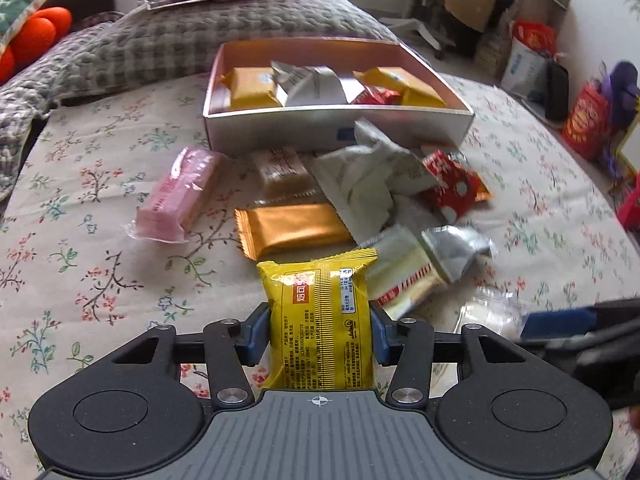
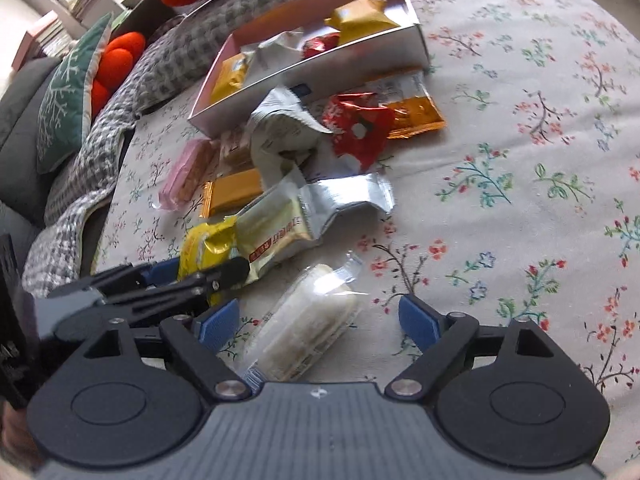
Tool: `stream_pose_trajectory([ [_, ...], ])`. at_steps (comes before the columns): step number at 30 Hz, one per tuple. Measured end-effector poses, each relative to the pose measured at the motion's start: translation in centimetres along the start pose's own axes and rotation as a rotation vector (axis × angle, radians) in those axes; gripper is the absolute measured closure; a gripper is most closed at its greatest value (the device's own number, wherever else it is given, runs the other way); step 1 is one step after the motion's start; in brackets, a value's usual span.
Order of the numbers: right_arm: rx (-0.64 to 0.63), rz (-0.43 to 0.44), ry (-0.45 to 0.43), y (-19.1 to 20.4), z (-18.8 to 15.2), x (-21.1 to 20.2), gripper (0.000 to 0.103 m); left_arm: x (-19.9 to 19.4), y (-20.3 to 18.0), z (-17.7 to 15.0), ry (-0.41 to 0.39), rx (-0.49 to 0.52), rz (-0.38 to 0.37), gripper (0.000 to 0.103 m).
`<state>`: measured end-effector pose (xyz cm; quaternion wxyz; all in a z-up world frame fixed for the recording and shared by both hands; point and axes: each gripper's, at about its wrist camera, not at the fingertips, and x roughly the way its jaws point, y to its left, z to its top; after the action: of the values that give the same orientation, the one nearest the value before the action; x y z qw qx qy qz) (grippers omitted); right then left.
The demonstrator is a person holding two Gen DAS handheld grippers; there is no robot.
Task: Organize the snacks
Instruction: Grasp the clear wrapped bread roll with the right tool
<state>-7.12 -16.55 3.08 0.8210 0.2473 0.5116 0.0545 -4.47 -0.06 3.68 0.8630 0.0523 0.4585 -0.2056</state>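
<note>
I see soft, even daylight, weak shadows, glare on the foil wrappers point(image 2: 352, 196) ahead of my tool, strong fisheye bending and blurred edges.

There is one box point(image 1: 336, 128), and it has two yellow packs, one silver pack and one red pack in it. On the bed sheet point(image 1: 100, 280) lie one pink pack point(image 1: 176, 196), two orange packs, one red pack point(image 1: 452, 184) and one clear pack point(image 2: 304, 328). Two grippers are here, the left gripper point(image 1: 320, 332) and the right gripper point(image 2: 320, 320).
</note>
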Motion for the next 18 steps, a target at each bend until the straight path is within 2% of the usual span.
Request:
stream_pose_trajectory([
  [5, -0.062, -0.023, -0.021, 1.2, -0.5, 0.3, 0.017, -0.6, 1.3, 0.8, -0.031, -0.042, 0.041, 0.056],
  [11, -0.204, -0.112, -0.093, 4.3, -2.3, 1.4, 0.019, -2.0, 3.0, 1.6, -0.094, -0.089, 0.107, 0.056],
  [13, -0.255, -0.150, -0.150, 5.6, -3.3, 2.0, 0.034, -2.0, 3.4, 1.7, -0.095, -0.104, 0.115, 0.056],
  [15, -0.336, -0.196, -0.210, 7.1, -4.4, 2.6, 0.062, -1.9, 3.6, 1.8, -0.092, -0.116, 0.117, 0.056],
  [16, -0.345, -0.184, -0.210, 7.4, -4.7, 2.9, 0.065, -2.0, 3.7, 1.8, -0.092, -0.121, 0.117, 0.056],
  [18, -0.255, -0.091, -0.179, 6.8, -4.6, 3.0, 0.074, -2.1, 4.1, 1.8, -0.096, -0.135, 0.118, 0.056],
])
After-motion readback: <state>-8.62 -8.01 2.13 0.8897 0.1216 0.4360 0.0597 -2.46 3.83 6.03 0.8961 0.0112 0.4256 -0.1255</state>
